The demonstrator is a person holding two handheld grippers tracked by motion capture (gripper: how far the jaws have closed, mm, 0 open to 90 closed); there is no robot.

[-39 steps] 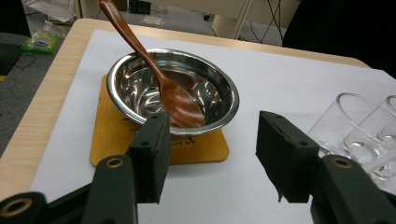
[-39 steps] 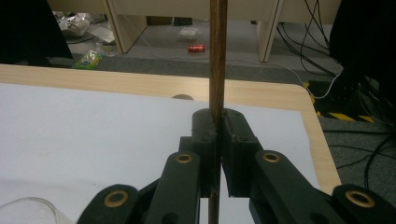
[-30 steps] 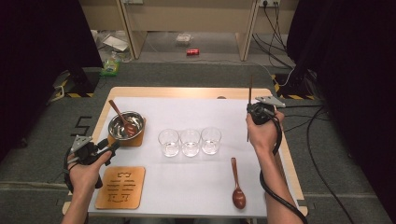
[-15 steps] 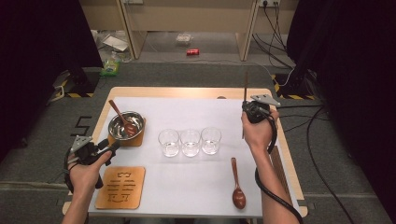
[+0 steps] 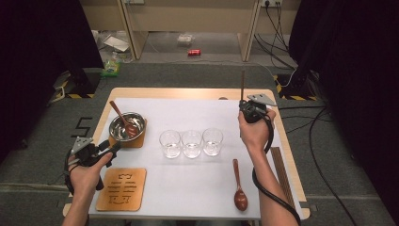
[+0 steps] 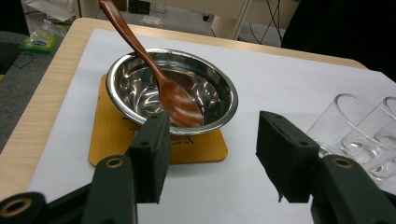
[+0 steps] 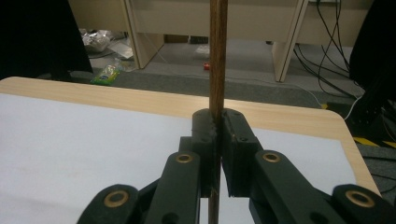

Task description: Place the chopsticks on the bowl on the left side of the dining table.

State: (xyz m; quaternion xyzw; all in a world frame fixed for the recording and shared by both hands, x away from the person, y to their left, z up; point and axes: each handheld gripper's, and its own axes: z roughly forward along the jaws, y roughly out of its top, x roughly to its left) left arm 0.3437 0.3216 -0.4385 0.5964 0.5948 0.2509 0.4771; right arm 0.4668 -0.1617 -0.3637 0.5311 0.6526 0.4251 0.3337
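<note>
My right gripper [image 5: 244,105] is held above the table's far right part, shut on a thin brown wooden stick [image 5: 243,84] that stands upright. In the right gripper view the stick [image 7: 218,51] runs straight up between the closed pads of my right gripper [image 7: 218,126]. My left gripper [image 5: 113,148] is open near the table's left edge, with nothing between its jaws. It points at a steel bowl [image 6: 140,88] holding a brown wooden spoon [image 6: 173,95], just ahead of my left gripper [image 6: 212,149]. The bowl [image 5: 127,126] sits on a wooden coaster [image 5: 137,142].
Three empty glasses [image 5: 192,143] stand in a row at the table's middle. A second wooden spoon [image 5: 239,188] lies at the front right. A carved wooden coaster [image 5: 121,188] lies at the front left. A dark strip [image 5: 278,169] lies along the table's right edge.
My right hand has drifted slightly to the left with the stick still upright in its grip. The left hand has stayed where it was.
</note>
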